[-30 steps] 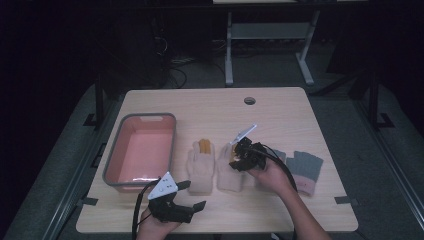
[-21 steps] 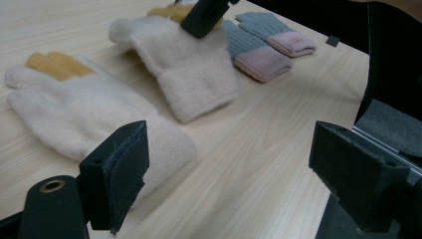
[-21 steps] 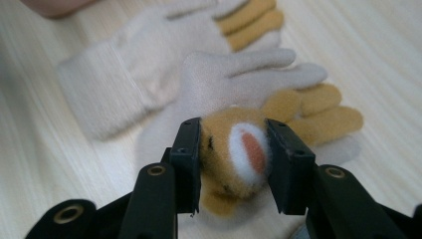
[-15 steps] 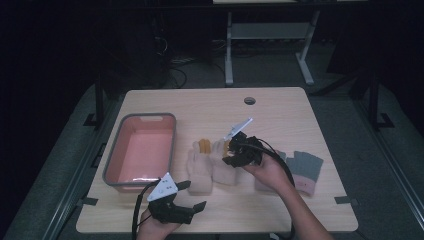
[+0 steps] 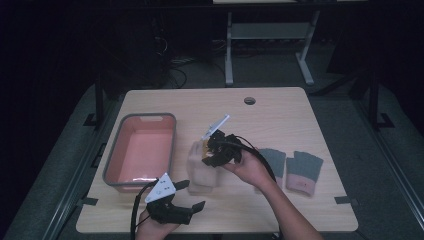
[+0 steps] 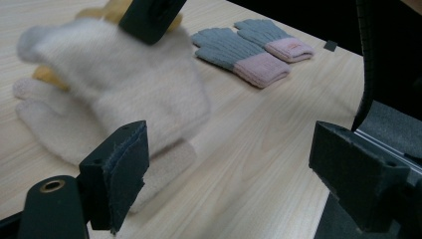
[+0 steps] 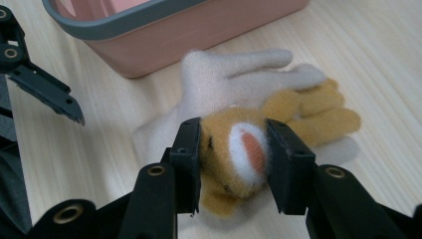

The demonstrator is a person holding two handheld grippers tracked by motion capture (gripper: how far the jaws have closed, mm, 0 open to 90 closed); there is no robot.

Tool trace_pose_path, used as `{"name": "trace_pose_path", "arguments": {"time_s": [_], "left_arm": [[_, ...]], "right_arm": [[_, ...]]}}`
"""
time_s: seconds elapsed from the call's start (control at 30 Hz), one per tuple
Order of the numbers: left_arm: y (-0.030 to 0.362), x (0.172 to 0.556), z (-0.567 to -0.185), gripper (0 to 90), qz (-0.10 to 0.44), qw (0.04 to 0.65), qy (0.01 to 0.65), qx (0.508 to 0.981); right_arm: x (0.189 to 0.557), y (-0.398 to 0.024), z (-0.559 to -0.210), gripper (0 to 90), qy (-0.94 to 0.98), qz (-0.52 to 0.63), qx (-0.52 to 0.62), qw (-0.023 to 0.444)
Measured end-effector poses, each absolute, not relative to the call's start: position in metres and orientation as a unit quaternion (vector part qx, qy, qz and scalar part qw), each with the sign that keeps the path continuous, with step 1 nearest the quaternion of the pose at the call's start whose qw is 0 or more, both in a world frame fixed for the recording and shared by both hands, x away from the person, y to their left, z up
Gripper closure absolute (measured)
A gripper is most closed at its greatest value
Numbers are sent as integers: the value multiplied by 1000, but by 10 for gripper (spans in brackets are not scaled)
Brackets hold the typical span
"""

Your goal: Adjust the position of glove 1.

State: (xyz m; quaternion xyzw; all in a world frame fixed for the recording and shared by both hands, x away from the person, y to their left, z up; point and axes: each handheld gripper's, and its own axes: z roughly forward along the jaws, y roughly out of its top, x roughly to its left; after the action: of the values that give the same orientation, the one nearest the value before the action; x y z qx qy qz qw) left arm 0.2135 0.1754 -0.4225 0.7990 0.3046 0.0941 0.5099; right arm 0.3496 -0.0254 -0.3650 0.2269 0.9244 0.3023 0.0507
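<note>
Clearly, from the high view, we are lifting a cream glove (image 5: 202,167) with the right gripper (image 5: 212,150) beside the pink bin (image 5: 112,170), likely its destination, while the left gripper (image 5: 187,197) is hanging released near the table's (image 5: 300,110) front edge. Looking along the left gripper's wide jaws, we are seeing the glove raised over its twin (image 6: 45,124), with grey gloves (image 6: 249,50) farther off. Along the right gripper's jaws, we are clenching the glove's orange animal patch (image 7: 239,149); next comes carrying it over the bin's wall.
</note>
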Motion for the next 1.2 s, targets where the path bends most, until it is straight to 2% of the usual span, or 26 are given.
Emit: {"name": "trace_pose_path", "arguments": {"time_s": [0.3, 0.8, 1.2], "left_arm": [[174, 213, -423, 161, 93, 512, 304, 798], [177, 215, -424, 161, 95, 506, 313, 798], [177, 216, -424, 161, 96, 504, 316, 798]], "right_arm": [[357, -6, -383, 605, 932, 281, 225, 41], [362, -2, -420, 574, 935, 257, 244, 36], [359, -9, -416, 492, 929, 270, 249, 41]]}}
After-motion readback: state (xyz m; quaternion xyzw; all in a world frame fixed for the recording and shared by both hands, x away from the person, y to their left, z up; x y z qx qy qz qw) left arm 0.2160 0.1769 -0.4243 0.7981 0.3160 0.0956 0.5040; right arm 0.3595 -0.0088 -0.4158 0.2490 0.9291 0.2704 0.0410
